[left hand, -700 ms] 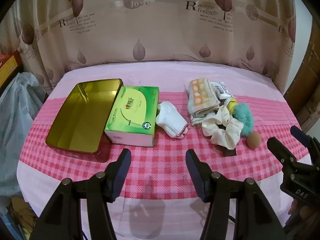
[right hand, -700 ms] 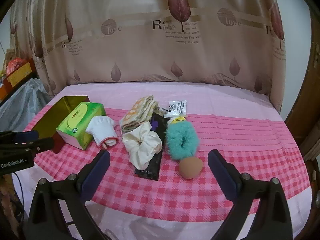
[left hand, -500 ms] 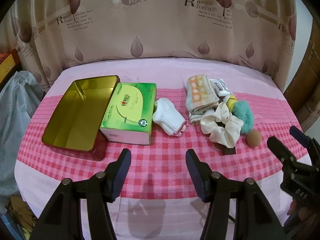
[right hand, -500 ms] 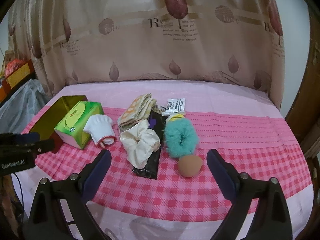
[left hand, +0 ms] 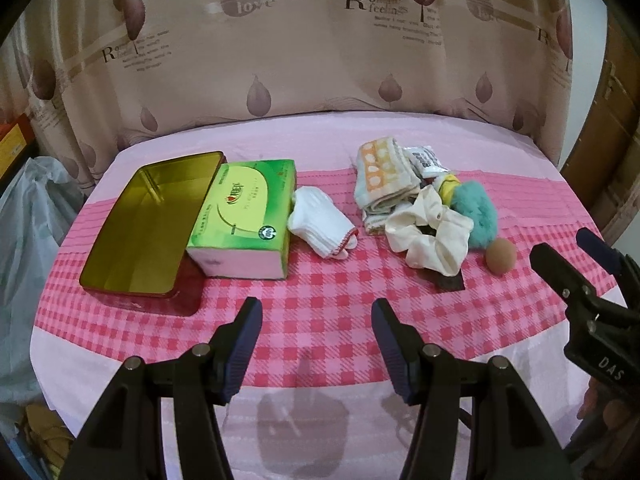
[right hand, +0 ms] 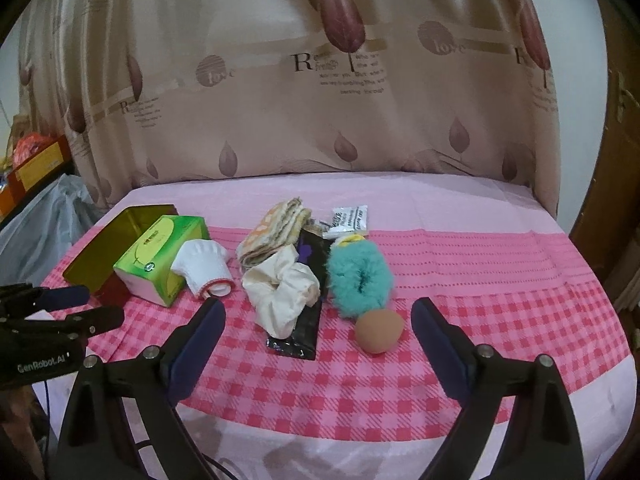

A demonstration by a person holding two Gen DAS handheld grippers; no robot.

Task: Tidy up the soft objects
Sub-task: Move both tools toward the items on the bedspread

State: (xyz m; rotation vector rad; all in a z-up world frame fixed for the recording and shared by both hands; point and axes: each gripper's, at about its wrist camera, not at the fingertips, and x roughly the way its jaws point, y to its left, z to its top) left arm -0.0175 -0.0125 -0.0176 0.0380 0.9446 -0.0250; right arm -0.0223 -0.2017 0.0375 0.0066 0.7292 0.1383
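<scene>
On the pink checked tablecloth [left hand: 328, 300] lie a white glove [left hand: 322, 222] [right hand: 206, 266], a folded orange-dotted towel [left hand: 382, 176] [right hand: 274, 230], a cream scrunchie [left hand: 432, 236] [right hand: 282, 292], a teal fluffy scrunchie [left hand: 478, 210] [right hand: 358, 280] and a tan sponge ball [left hand: 501, 255] [right hand: 379, 328]. An open gold tin [left hand: 148, 220] [right hand: 108, 248] stands at the left beside a green tissue box [left hand: 244, 220] [right hand: 160, 260]. My left gripper [left hand: 316, 316] is open and empty, near the front edge. My right gripper [right hand: 316, 316] is open and empty, just short of the ball.
A black packet [right hand: 304, 320] lies under the cream scrunchie, a white sachet [right hand: 348, 218] behind the teal one. A patterned curtain [left hand: 320, 40] hangs behind the table. A grey plastic bag [left hand: 28, 220] sits off the left edge. A wooden door [right hand: 616, 200] is at the right.
Both grippers have drifted slightly, so the objects sit a little higher in the left view. Both stay open and empty. No object has moved.
</scene>
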